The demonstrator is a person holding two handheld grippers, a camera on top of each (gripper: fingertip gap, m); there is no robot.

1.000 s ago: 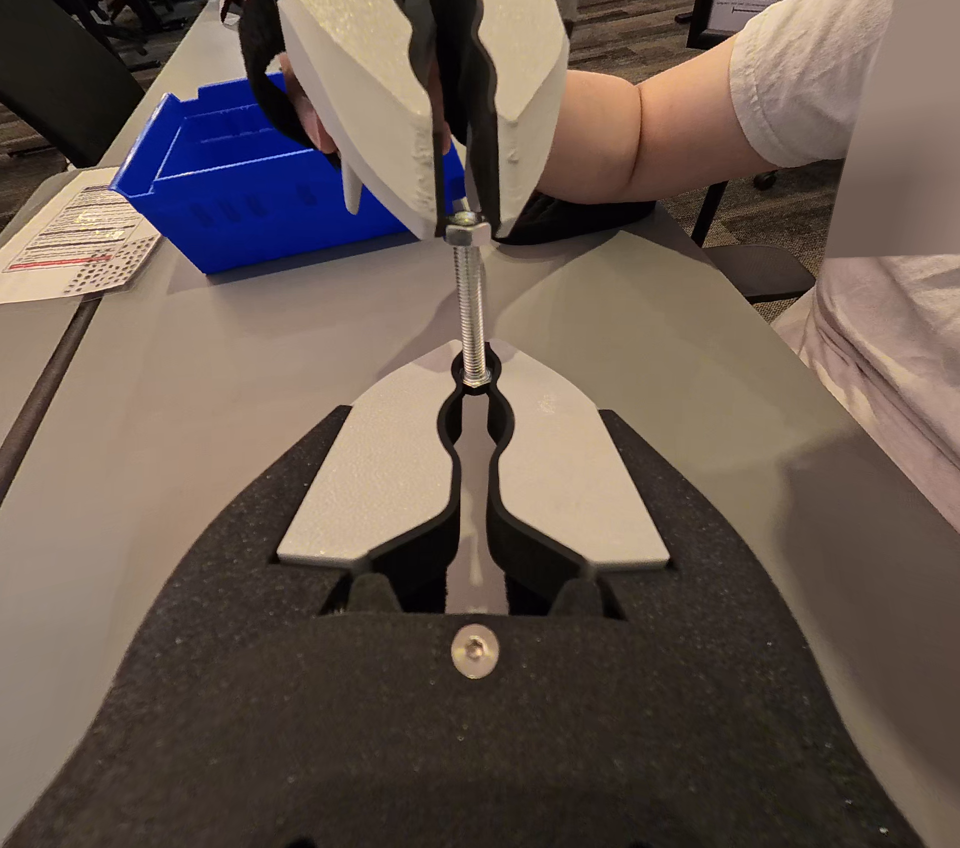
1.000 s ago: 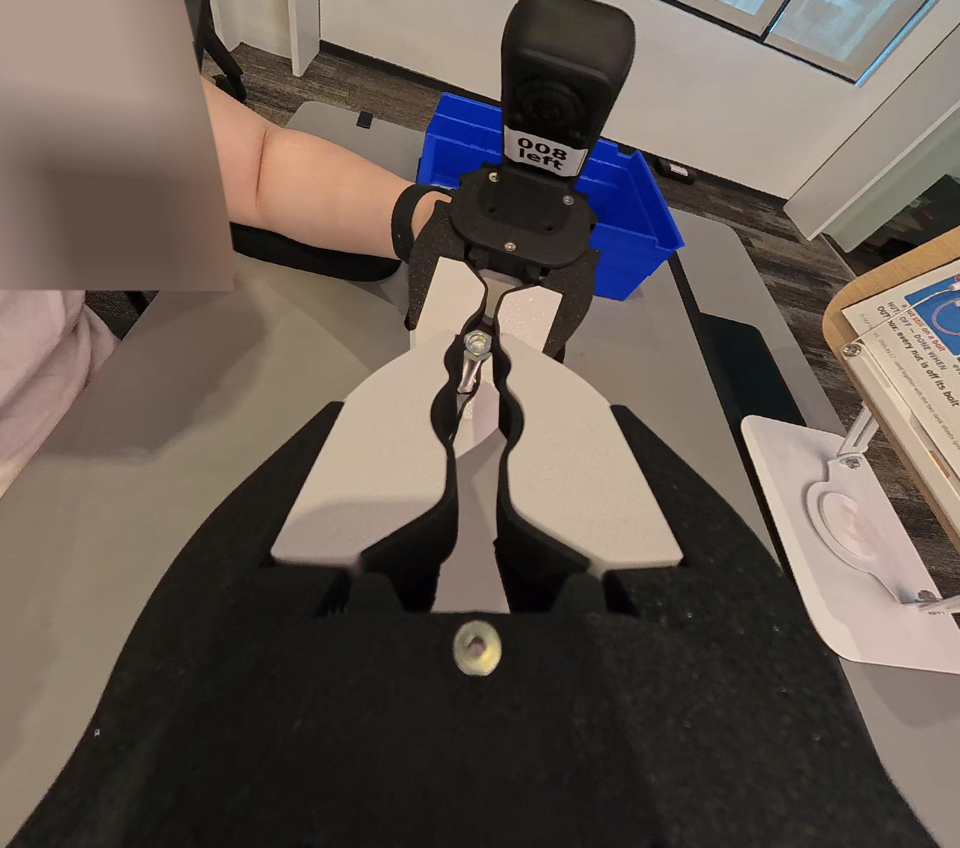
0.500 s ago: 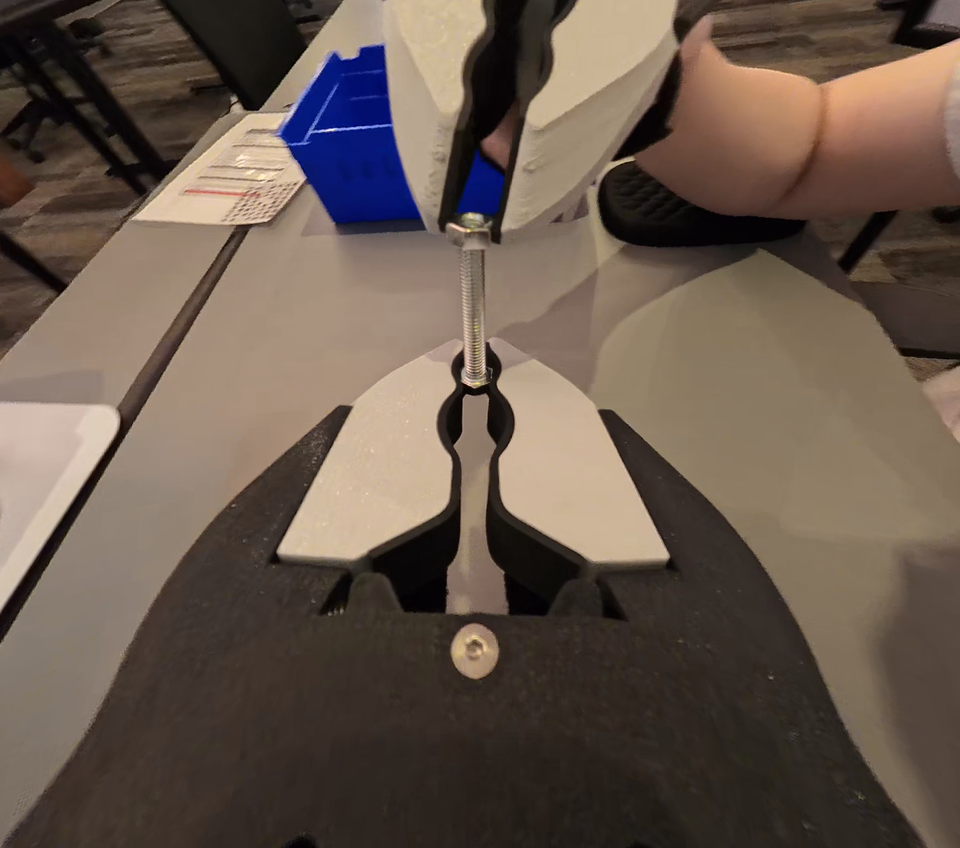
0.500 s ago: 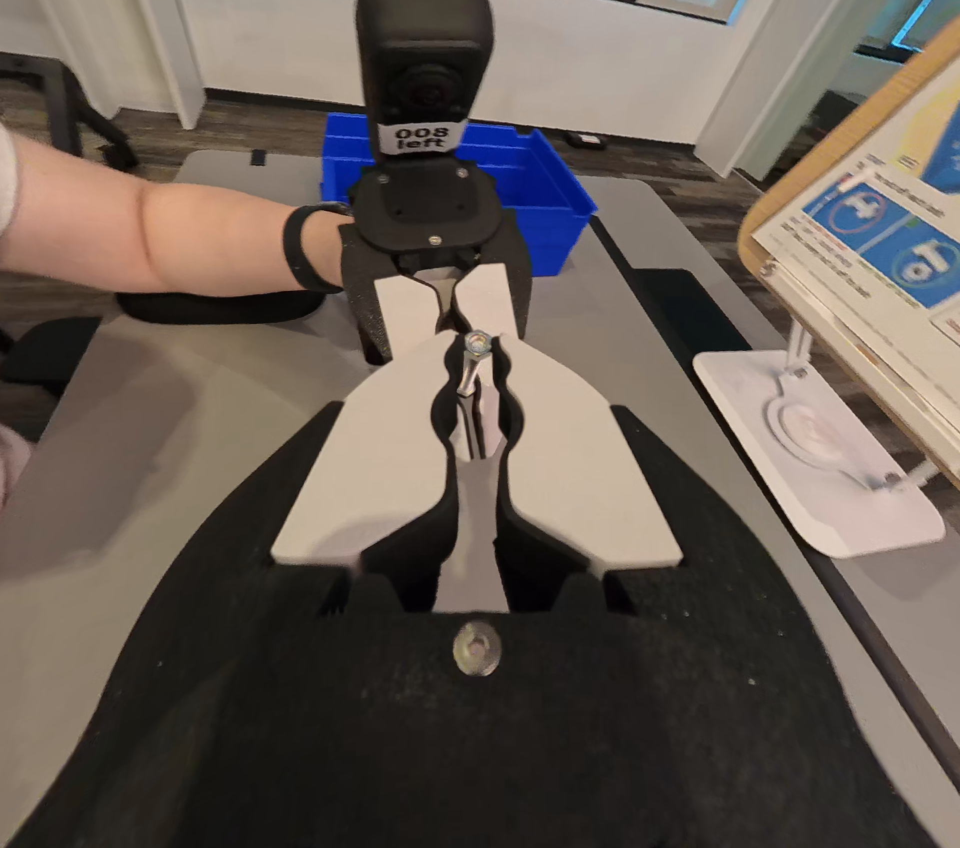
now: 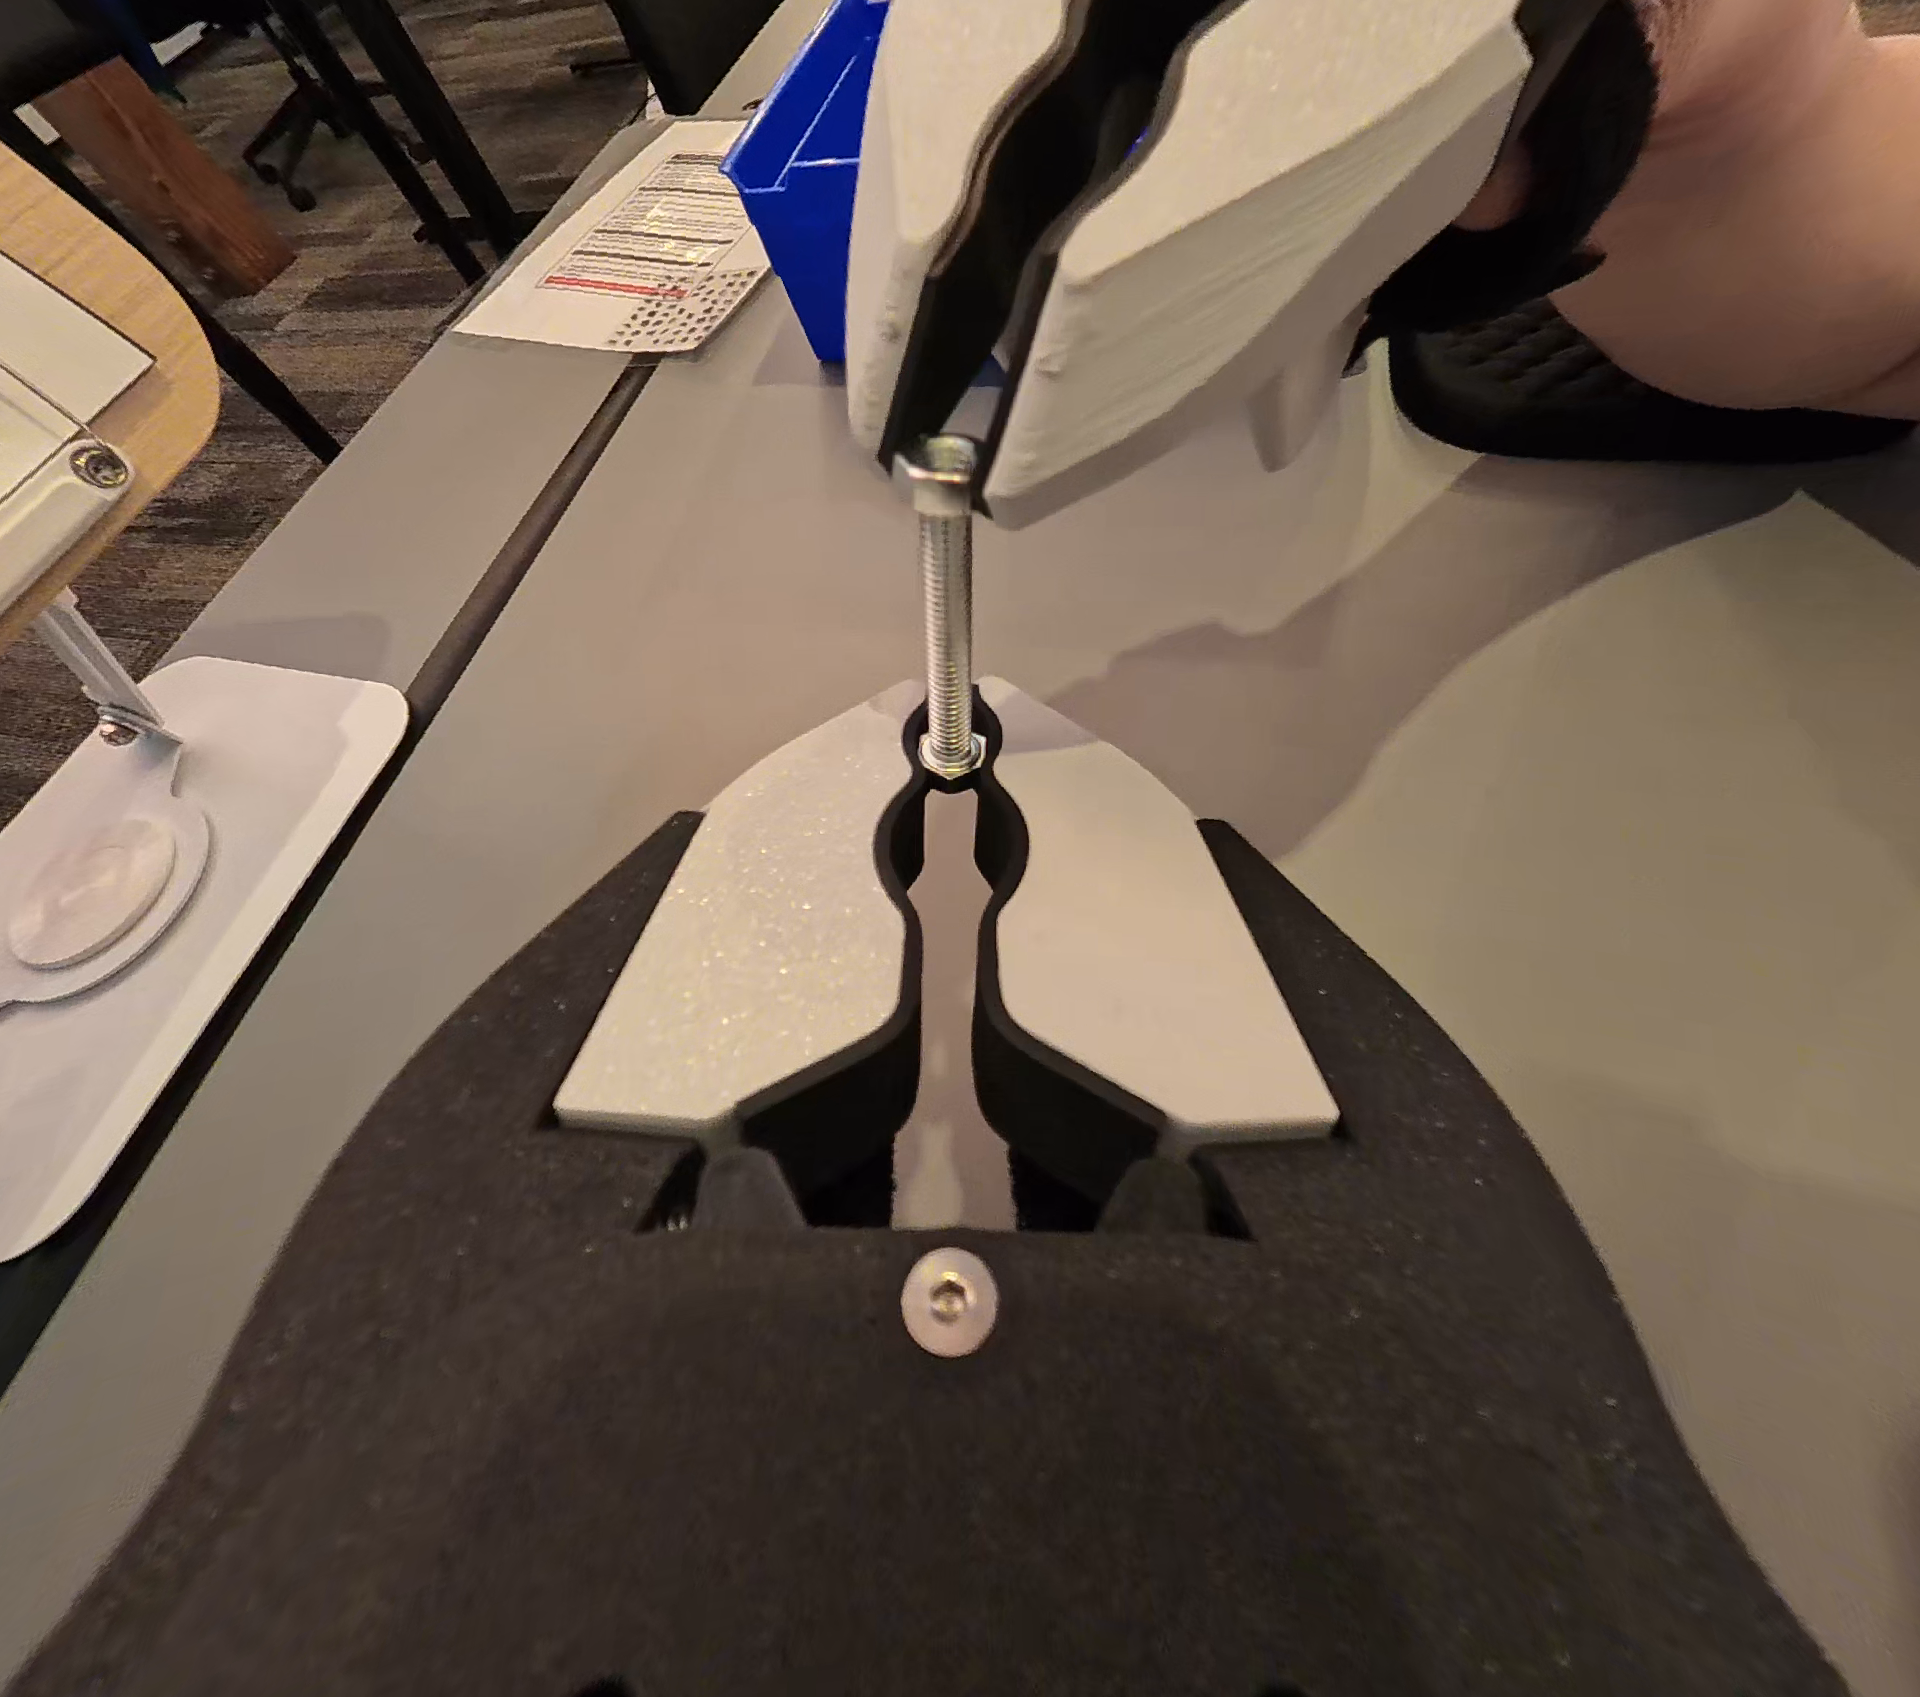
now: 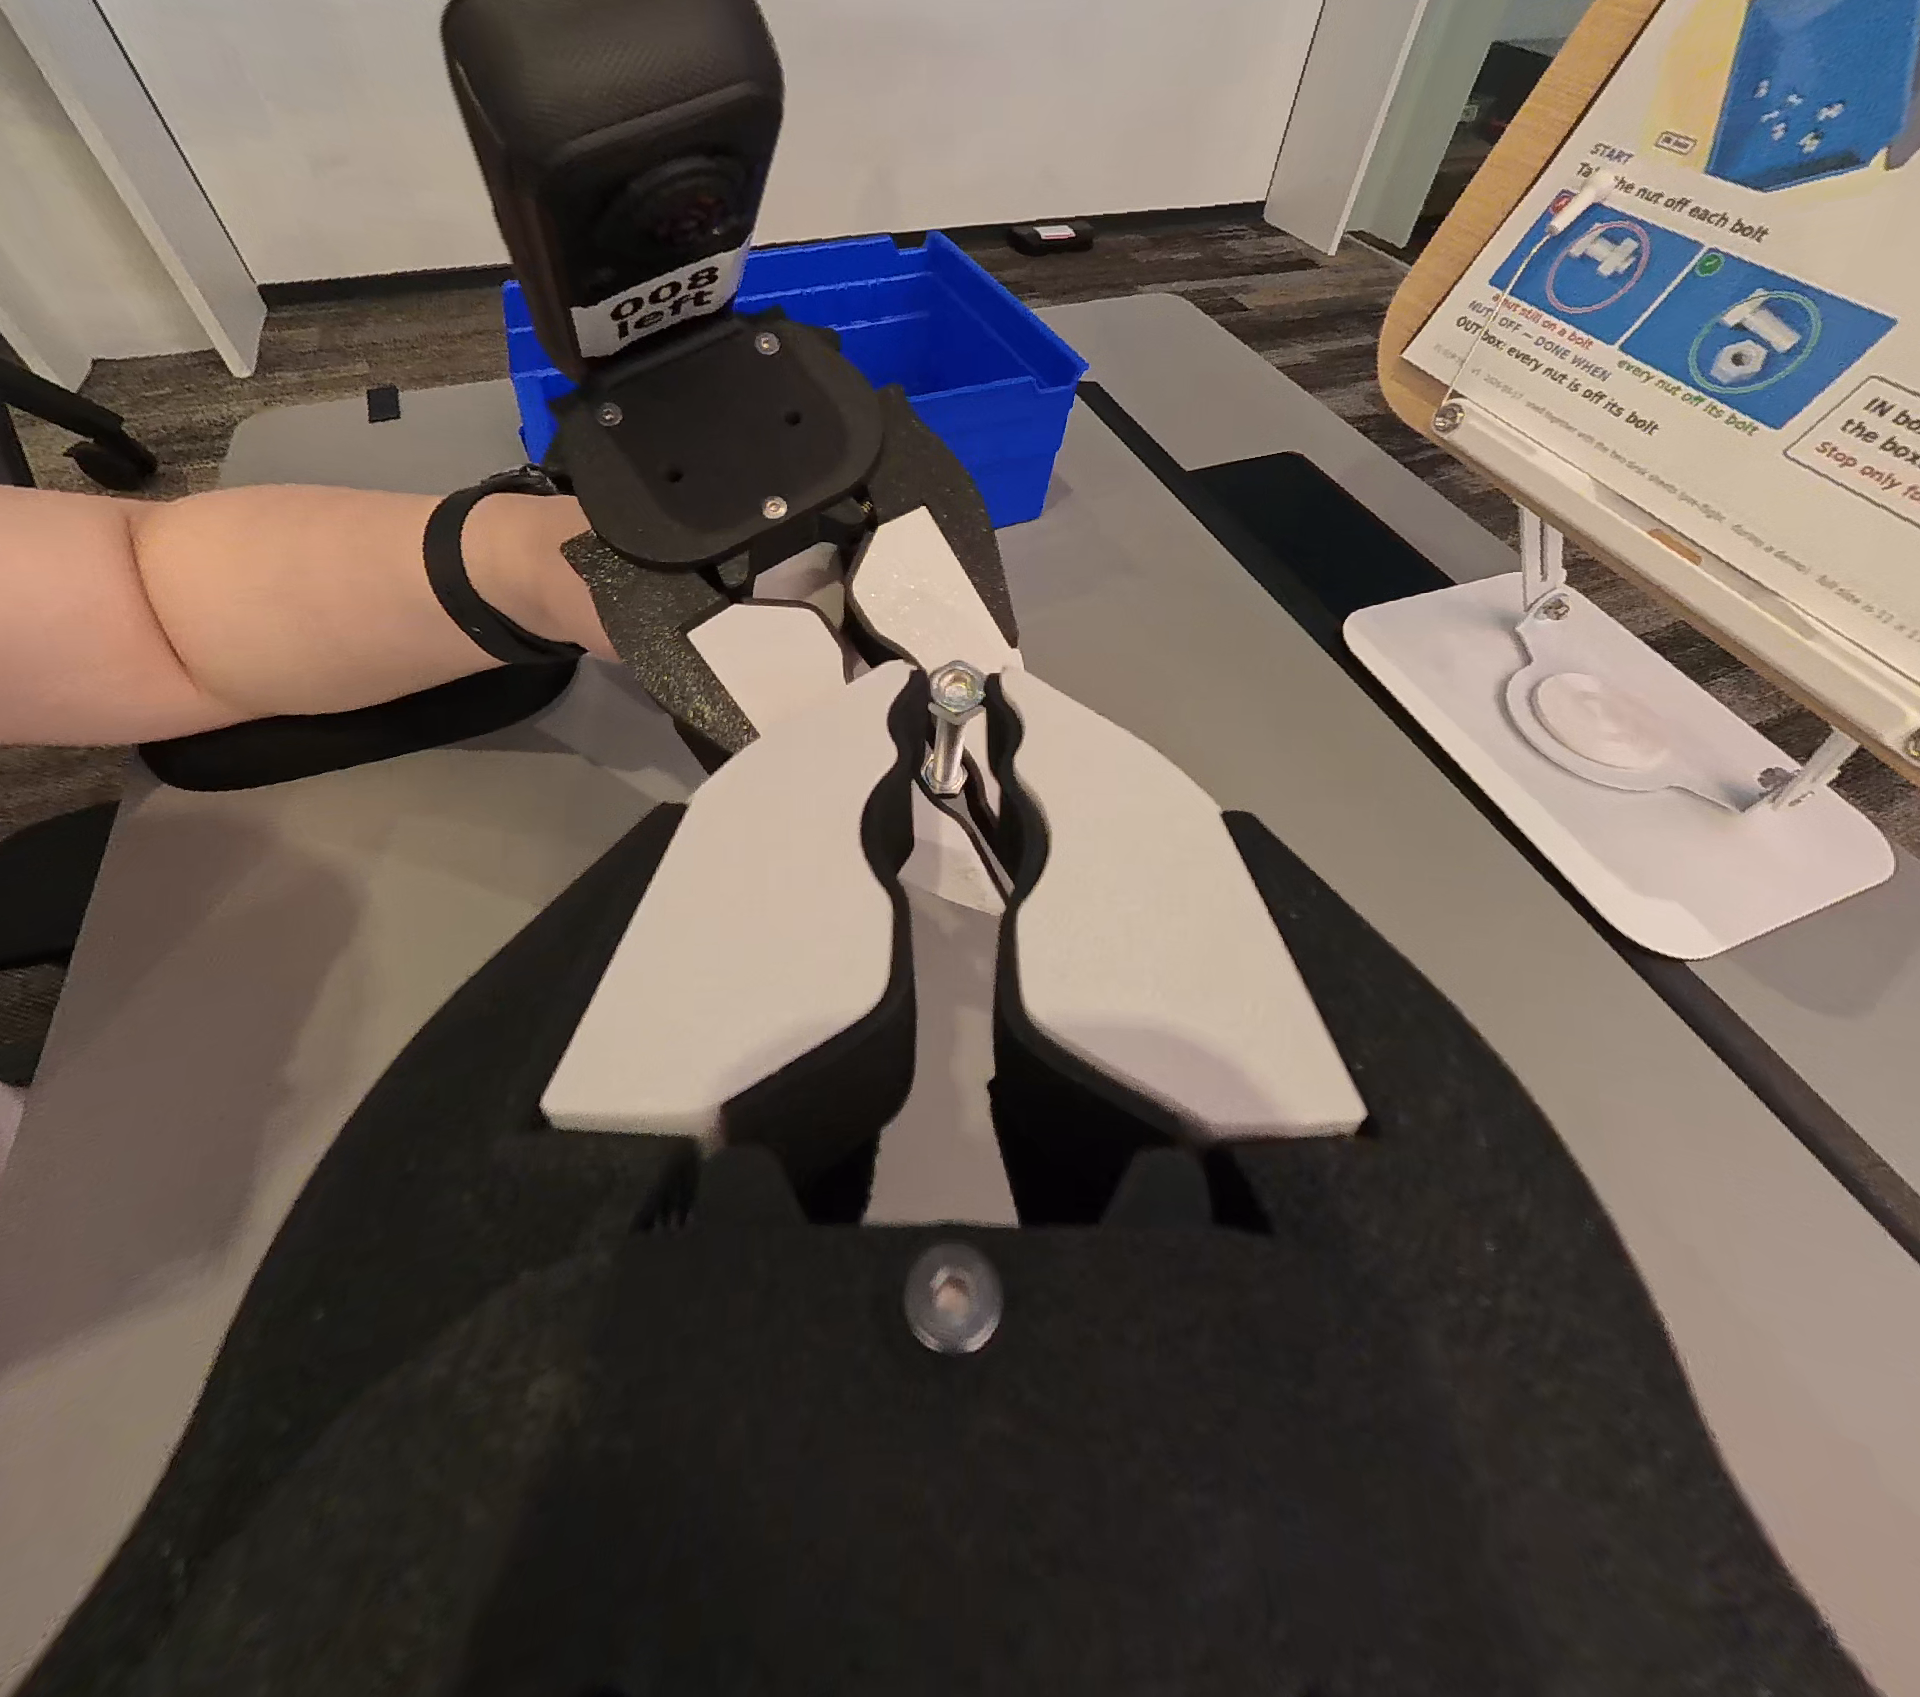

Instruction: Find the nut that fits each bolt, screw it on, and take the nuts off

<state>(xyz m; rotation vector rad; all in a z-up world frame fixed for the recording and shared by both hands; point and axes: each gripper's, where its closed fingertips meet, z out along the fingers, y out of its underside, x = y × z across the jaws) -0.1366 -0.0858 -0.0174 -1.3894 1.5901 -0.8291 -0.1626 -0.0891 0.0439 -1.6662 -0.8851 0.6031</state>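
The left hand-held gripper (image 5: 951, 738) is nearly closed, its tips pinching the nut (image 5: 954, 758) at the lower centre of the left wrist view. The threaded bolt (image 5: 948, 608) rises from that nut to mid-frame, where the right hand-held gripper (image 5: 940, 458) — coming down from the upper right — clamps the bolt's head between its narrowed tips. In the right wrist view the same bolt (image 6: 948, 733) sits end-on at centre frame, the right hand-held gripper (image 6: 954, 691) closed on its head, the left hand-held gripper (image 6: 940, 780) just behind with its black camera (image 6: 613, 141) at upper left. All of this hangs above the grey table (image 5: 1507, 816). A blue bin (image 6: 935, 359) stands farther back — upper centre — and a white stand (image 6: 1621, 764) holding an instruction board (image 6: 1704, 193) fills the right edge.
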